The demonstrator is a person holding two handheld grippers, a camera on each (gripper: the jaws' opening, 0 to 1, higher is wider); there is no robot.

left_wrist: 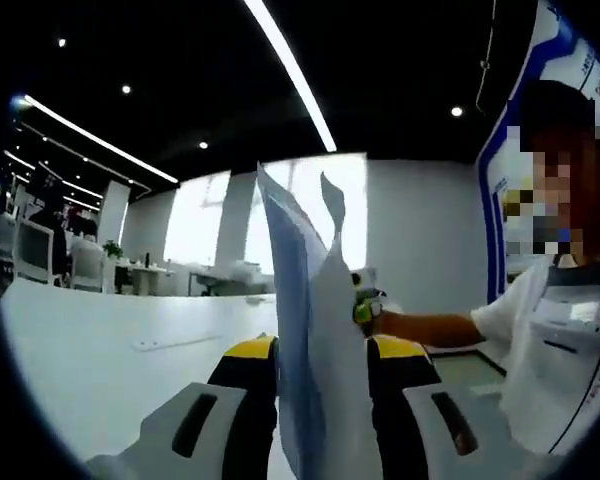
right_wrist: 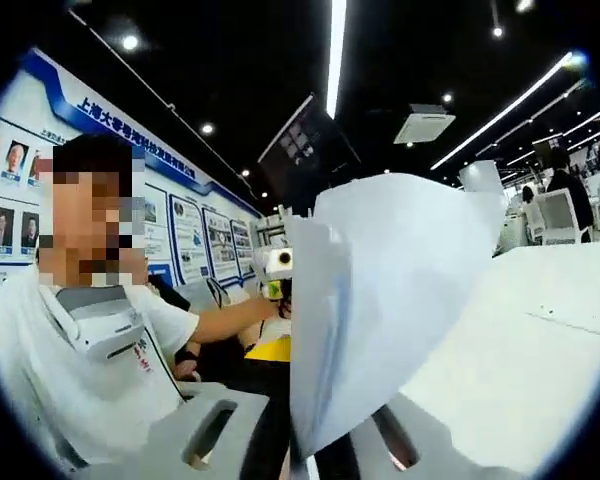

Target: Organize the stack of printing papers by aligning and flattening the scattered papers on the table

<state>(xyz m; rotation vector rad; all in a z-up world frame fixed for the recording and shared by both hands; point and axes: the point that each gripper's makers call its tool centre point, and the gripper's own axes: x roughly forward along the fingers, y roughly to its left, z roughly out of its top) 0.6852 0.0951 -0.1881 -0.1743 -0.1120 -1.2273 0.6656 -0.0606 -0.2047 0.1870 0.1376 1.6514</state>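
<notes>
Fingers (left_wrist: 242, 400) around upright papers (left_wrist: 315, 330)

Right hand-held gripper (right_wrist: 298, 440) clamping upright papers (right_wrist: 380, 300), white table (right_wrist: 520, 340) beyond

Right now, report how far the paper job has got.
Done: the papers are gathered off the table into one upright bundle. In hand: the left gripper and the right gripper each clamp a side of it. Left: the top edges look ragged and a corner curls in the left gripper view, so squaring the edges, flattening and laying the stack down are not yet done.
</notes>
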